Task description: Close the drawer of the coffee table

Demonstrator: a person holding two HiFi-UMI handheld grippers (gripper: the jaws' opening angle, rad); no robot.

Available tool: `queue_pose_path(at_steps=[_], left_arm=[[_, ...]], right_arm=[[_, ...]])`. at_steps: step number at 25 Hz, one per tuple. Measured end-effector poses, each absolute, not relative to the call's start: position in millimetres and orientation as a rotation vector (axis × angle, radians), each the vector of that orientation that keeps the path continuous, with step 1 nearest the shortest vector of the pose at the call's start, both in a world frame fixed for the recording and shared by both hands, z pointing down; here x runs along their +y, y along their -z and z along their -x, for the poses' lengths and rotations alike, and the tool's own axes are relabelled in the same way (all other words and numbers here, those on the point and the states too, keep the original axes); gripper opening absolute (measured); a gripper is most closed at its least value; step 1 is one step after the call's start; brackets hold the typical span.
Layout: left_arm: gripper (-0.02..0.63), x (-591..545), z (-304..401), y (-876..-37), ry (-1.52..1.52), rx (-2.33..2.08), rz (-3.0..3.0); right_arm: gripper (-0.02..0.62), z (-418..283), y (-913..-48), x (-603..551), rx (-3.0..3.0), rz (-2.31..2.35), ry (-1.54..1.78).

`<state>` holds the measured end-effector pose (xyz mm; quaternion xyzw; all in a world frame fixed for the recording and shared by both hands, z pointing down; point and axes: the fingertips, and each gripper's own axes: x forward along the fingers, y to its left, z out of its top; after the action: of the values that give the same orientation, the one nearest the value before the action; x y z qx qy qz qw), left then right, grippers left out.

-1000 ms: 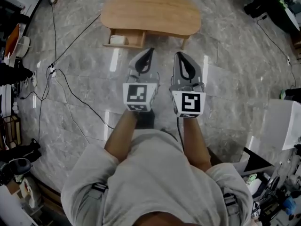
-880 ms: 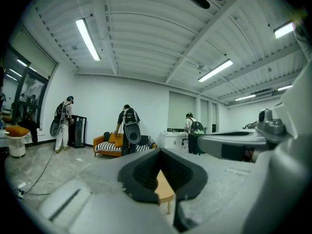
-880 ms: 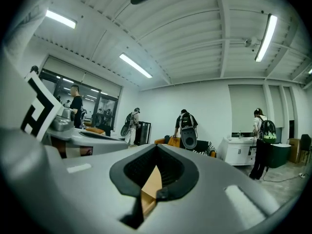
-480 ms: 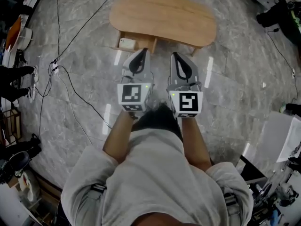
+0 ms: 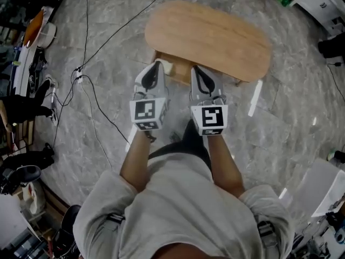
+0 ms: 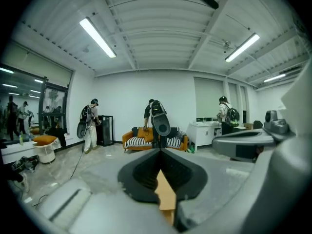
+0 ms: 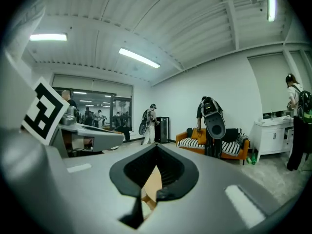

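Drawer under the tabletop sticks out, not pushed in yet; left tongs and right tongs are squeezed together, empty, near it.

The coffee table has a long wooden top with round ends. Its wooden drawer sticks out open on the near side.

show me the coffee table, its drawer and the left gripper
coffee table (image 5: pixel 210 36), head view, middle of wooden top
drawer (image 5: pixel 178 70), head view, pulled-out wooden part
left gripper (image 5: pixel 156 65), head view, tip of its shut jaws
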<state>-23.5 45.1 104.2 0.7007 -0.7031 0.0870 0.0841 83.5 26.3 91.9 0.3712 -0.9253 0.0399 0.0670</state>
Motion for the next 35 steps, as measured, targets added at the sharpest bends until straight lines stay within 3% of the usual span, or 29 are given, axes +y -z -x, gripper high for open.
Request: queue_pose_path(at_steps=[8,18,27,35], left_arm=[[0.021,-6,30,-113,-0.304,-2.125,-2.020],[0.021,-26,94,-176,-0.390,-1.968,-1.994],[0.021,-40,145,-302,-0.509,-1.734,-1.991],[0.021,-18,139,-413,-0.686,-1.467,-2.134]], right_arm=[[0.006,-84,-100,-58,-2.799,-1.099,-0.155],[0.008,-15,-153,-73,-2.678,-1.078,-0.241],[0.008,40,-286,-73,-2.483,-0.944,-0.283],[0.008,41,-405,-39,-2.323,-0.949,-0.342]])
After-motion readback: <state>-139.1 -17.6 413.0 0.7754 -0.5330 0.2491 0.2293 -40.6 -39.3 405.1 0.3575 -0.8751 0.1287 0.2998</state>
